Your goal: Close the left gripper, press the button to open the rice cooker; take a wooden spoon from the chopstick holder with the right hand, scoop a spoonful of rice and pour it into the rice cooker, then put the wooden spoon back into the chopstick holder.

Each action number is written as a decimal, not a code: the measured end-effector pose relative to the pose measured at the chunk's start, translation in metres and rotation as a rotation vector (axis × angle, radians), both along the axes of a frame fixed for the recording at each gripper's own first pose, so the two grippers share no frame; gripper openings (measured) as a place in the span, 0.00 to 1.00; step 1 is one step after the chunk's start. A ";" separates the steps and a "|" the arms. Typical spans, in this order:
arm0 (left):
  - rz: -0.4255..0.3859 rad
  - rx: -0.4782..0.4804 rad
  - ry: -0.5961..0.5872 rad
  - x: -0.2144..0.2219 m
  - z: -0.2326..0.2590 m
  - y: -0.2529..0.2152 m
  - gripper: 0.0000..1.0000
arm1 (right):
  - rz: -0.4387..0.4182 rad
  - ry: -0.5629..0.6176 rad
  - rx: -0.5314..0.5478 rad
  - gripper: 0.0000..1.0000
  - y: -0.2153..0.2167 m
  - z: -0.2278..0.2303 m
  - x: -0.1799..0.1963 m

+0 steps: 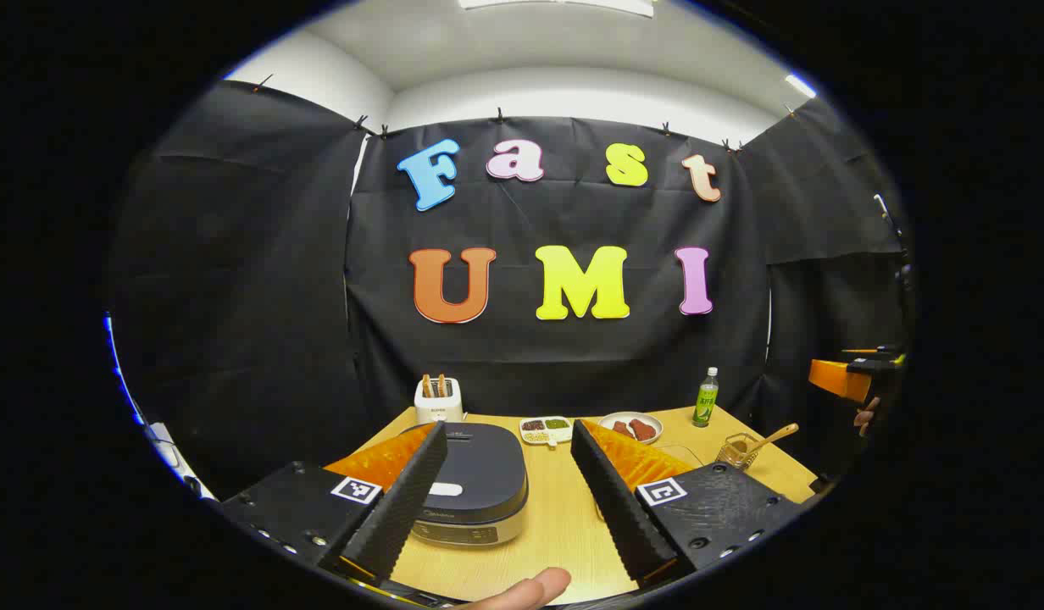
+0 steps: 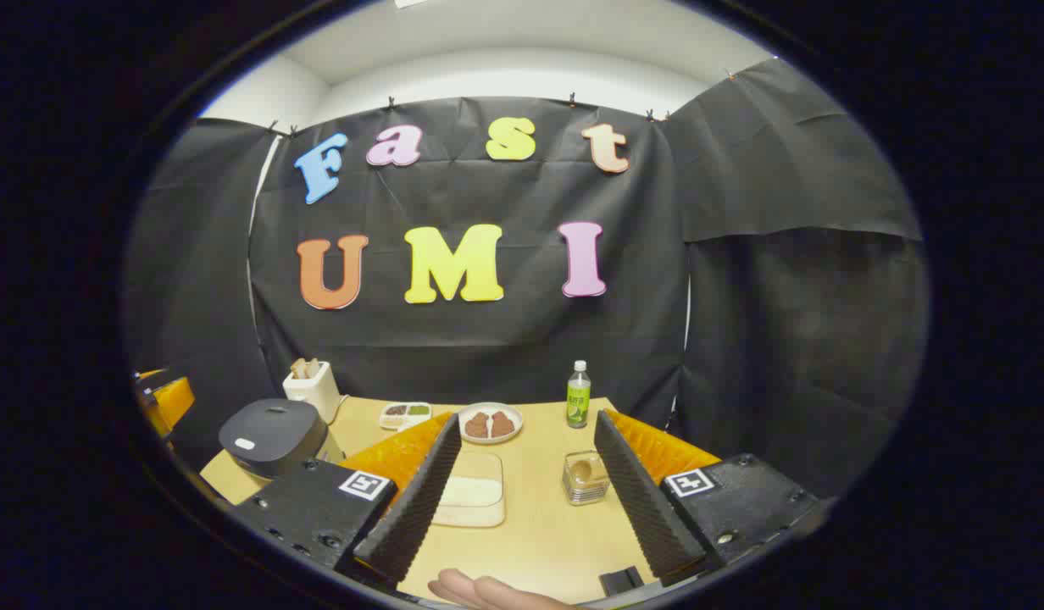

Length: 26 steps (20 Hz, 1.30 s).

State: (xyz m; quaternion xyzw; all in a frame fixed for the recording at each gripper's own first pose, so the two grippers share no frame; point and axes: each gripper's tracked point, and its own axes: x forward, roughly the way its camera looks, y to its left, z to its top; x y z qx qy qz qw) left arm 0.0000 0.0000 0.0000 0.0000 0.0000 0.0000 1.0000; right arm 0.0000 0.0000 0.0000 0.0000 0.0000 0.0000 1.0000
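Wooden counter [image 1: 564,517] carries your rice cooker [image 1: 475,487], lid down, between the spread left tongs [image 1: 509,500]. Your right tongs [image 2: 526,496] also gape, with the chopstick holder [image 2: 585,479] at 1 o'clock, spoon [image 1: 772,437] inside. Cooker's front lettering is too small to read

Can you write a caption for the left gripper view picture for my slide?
Open left gripper hovers above the closed rice cooker on the wooden table.

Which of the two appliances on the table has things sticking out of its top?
The white toaster at the back, with toast poking from its slots. The dark rice cooker in front of it is flat-topped, lid shut.
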 end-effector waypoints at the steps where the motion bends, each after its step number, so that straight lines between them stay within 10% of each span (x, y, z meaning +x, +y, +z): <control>1: 0.001 -0.002 -0.001 -0.001 -0.001 0.000 0.94 | 0.009 0.004 -0.004 0.99 0.001 0.000 -0.002; 26: 0.045 0.021 0.007 0.000 -0.005 0.022 0.94 | -0.014 -0.121 -0.018 0.99 -0.024 0.025 -0.018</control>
